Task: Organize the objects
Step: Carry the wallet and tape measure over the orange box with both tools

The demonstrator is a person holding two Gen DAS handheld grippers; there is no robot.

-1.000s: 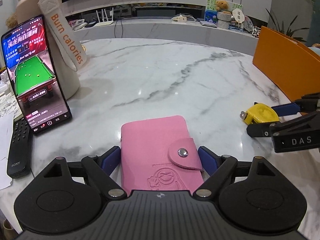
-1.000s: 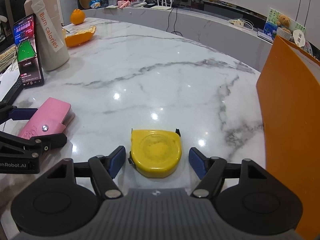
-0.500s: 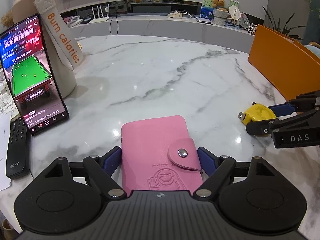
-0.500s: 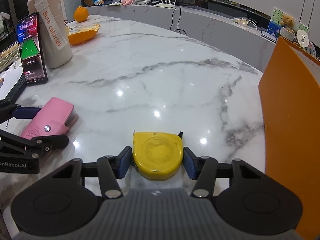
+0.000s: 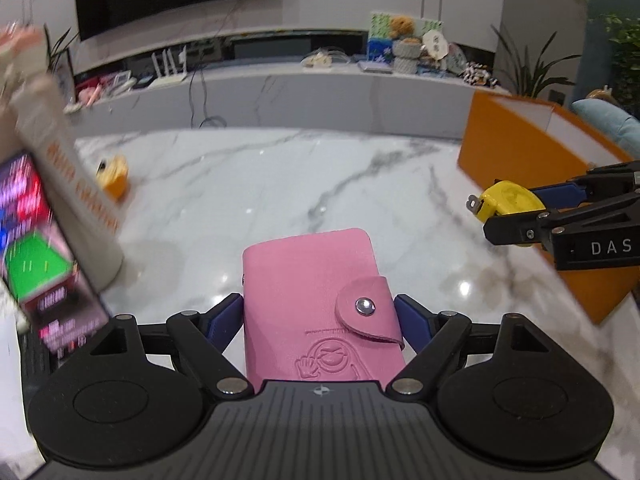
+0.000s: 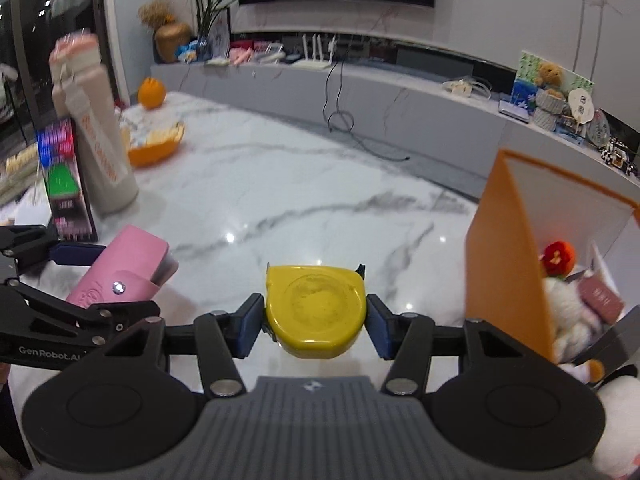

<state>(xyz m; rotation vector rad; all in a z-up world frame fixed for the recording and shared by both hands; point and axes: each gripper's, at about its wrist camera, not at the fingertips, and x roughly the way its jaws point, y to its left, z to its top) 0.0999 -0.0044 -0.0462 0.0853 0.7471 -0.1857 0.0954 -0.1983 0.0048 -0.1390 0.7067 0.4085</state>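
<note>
Both things just came up off the marble table (image 5: 304, 184): left gripper (image 5: 320, 312) clamped on the pink wallet (image 5: 316, 300), right gripper (image 6: 315, 320) squeezing the yellow tape measure (image 6: 316, 308), probably headed for the orange box (image 6: 508, 264).

- Two grippers: the left gripper (image 5: 320, 316) and the right gripper (image 6: 316, 320).
- One pink card wallet (image 5: 316, 304).
- One yellow tape measure (image 6: 316, 308).
- One orange box (image 6: 508, 256).
- One phone (image 6: 64, 184) with a lit screen.
- One beige bottle (image 6: 100, 140).
- One whole orange (image 6: 151, 92).
- One orange peel (image 6: 156, 148).
- One marble surface (image 5: 280, 184).
</note>
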